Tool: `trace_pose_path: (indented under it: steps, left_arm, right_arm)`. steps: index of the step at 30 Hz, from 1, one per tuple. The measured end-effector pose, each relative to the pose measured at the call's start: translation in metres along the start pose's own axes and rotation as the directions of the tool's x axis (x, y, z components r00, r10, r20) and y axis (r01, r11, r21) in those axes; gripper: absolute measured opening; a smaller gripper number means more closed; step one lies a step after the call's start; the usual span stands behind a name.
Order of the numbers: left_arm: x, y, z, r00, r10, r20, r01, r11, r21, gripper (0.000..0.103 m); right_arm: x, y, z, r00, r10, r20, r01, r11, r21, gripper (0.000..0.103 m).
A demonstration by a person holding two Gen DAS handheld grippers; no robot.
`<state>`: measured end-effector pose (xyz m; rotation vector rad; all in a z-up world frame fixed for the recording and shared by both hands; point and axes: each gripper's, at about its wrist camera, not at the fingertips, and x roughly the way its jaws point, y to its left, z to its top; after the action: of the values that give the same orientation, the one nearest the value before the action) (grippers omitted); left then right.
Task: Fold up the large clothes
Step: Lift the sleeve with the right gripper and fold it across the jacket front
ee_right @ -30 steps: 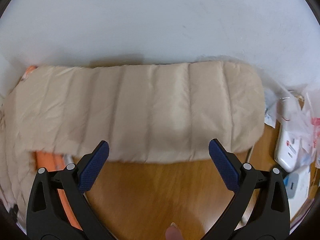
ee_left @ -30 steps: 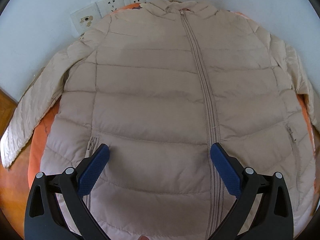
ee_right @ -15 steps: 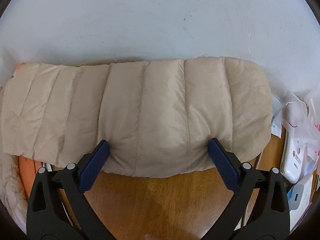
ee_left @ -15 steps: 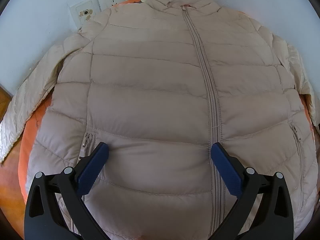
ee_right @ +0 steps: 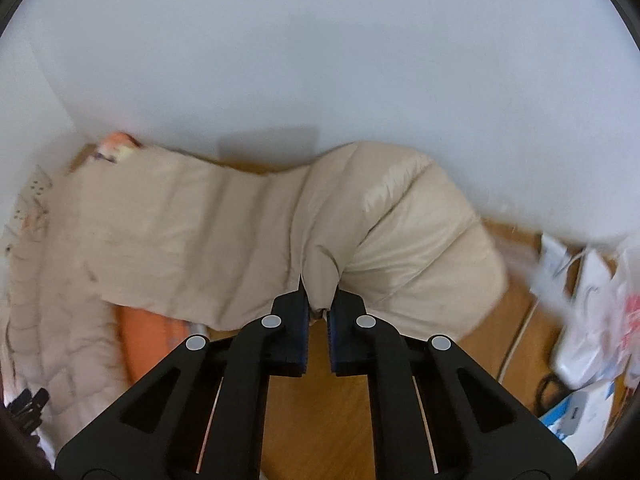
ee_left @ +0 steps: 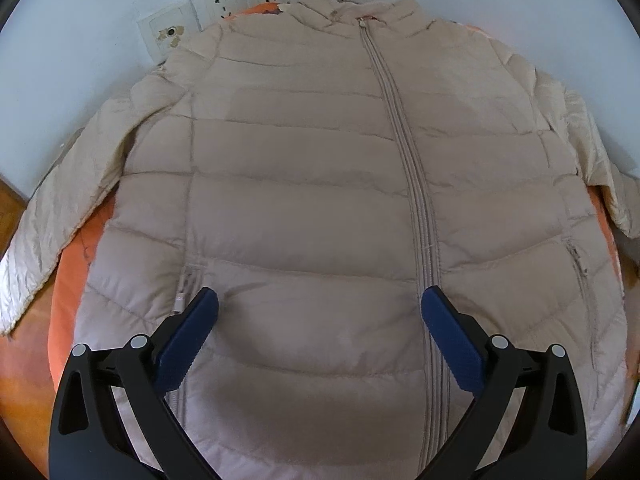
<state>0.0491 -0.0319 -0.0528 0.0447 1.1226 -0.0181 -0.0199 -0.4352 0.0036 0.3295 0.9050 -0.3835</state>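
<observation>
A big puffy coat lies flat on a desk by a white wall, and one claw has its sleeve.

From the left wrist: one tan puffy coat (ee_left: 304, 208) is spread out, zipped up, on an orange cloth (ee_left: 72, 280) over the wooden desk (ee_left: 20, 380), with its collar at the white wall (ee_left: 80, 40). Three wall sockets (ee_left: 224, 2) sit side by side behind the collar. The left claw (ee_left: 320, 320) hangs over the bottom of the coat, its two blue pads wide apart, holding nothing.

From the right wrist: the right claw (ee_right: 318, 312) is pinched tight on the edge of one sleeve (ee_right: 400, 240), which bunches up above the brown desk (ee_right: 320, 420). White bags and boxes (ee_right: 592, 312) pile at the side; their red writing is too blurry to read.
</observation>
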Motion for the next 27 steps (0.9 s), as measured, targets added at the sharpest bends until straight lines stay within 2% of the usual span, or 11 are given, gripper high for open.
trace_pose_path:
  steps: [2, 8, 19, 27]
  left_arm:
    - [-0.004, 0.005, 0.000, 1.000, 0.000, 0.011, 0.000, 1.000, -0.004, 0.098]
    - [-0.014, 0.022, 0.008, 0.999, 0.018, 0.038, -0.018, 1.000, 0.016, 0.098]
    - [-0.026, 0.049, 0.021, 0.998, 0.004, 0.069, -0.006, 1.000, 0.023, 0.098]
    - [-0.028, 0.065, 0.024, 0.997, -0.020, 0.080, 0.017, 0.999, 0.031, 0.098]
  right_arm:
    - [-0.016, -0.002, 0.012, 1.000, 0.017, 0.025, -0.016, 1.000, -0.014, 0.007]
    - [-0.054, 0.029, 0.015, 0.994, 0.092, 0.055, -0.088, 0.993, -0.073, 0.007]
    - [-0.059, 0.112, 0.017, 0.980, 0.193, 0.043, -0.184, 0.969, -0.166, 0.007]
    - [-0.062, 0.168, 0.009, 0.977, 0.212, 0.029, -0.199, 0.950, -0.240, 0.007]
